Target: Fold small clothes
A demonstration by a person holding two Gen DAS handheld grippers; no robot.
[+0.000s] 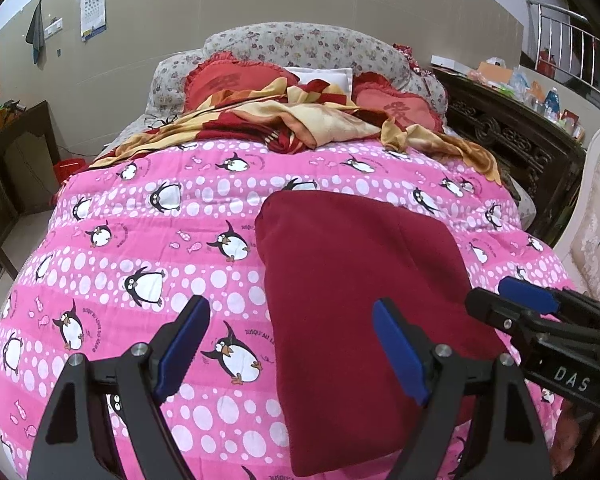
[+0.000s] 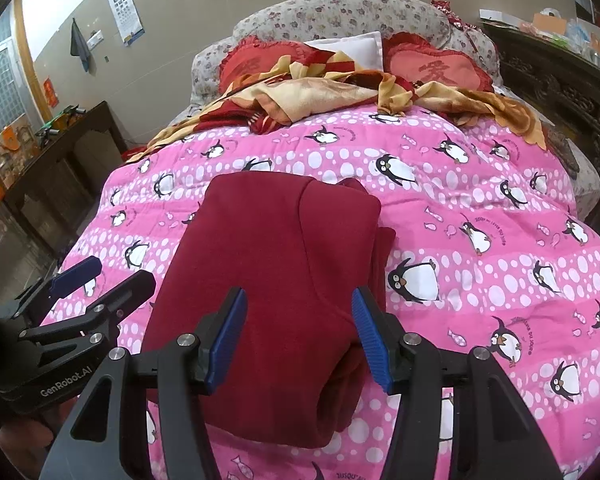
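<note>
A dark red garment [image 1: 364, 300] lies folded into a rough rectangle on the pink penguin quilt [image 1: 140, 248]. It also shows in the right wrist view [image 2: 284, 280], with stacked layers at its right edge. My left gripper [image 1: 292, 316] is open and empty, above the garment's near left edge. My right gripper [image 2: 299, 304] is open and empty, just above the garment's near end. Each gripper shows in the other's view: the right one [image 1: 512, 298] at the right, the left one [image 2: 108, 272] at the left.
A crumpled red and yellow blanket [image 1: 300, 120] and red heart pillows [image 1: 228, 80] lie at the bed's head. A dark carved cabinet [image 1: 512, 136] stands right of the bed, a dark table [image 1: 16, 152] left, a pale chair [image 1: 596, 220] at far right.
</note>
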